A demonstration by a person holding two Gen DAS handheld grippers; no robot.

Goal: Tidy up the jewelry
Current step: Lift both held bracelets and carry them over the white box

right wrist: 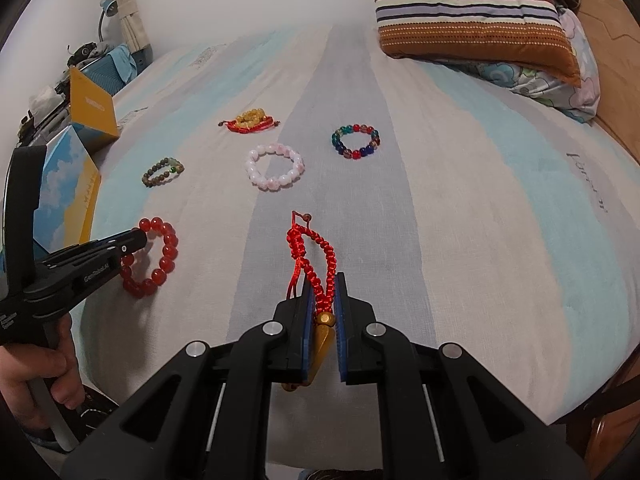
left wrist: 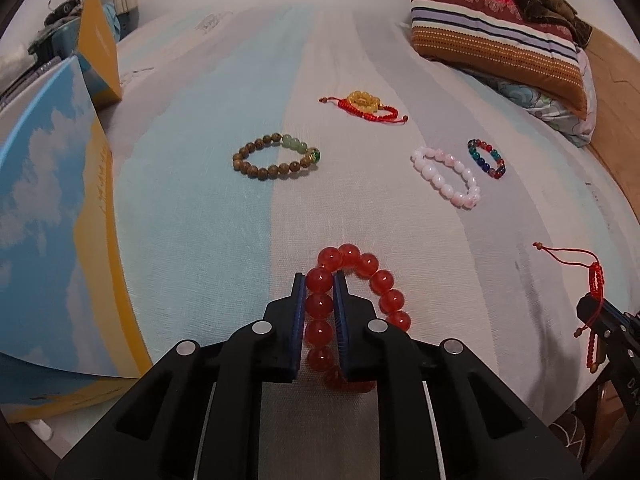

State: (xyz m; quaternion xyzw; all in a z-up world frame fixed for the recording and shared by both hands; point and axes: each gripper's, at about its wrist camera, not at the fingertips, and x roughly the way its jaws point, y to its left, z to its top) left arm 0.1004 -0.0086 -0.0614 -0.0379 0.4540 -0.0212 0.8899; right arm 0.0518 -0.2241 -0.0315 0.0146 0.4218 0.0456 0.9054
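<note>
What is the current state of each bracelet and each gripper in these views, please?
Left gripper: shut on red bead bracelet.
Right gripper: shut on red cord bracelet.
Wooden bead bracelet: lying free.
Pink bead bracelet: lying free.
Multicolour bead bracelet: lying free.
Yellow bead bracelet: lying free.

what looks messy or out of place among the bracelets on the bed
The yellow bead bracelet at the far end lies bunched up, its red cord tangled around it, while the others lie as open rings. Nothing looks broken or spilled.
</note>
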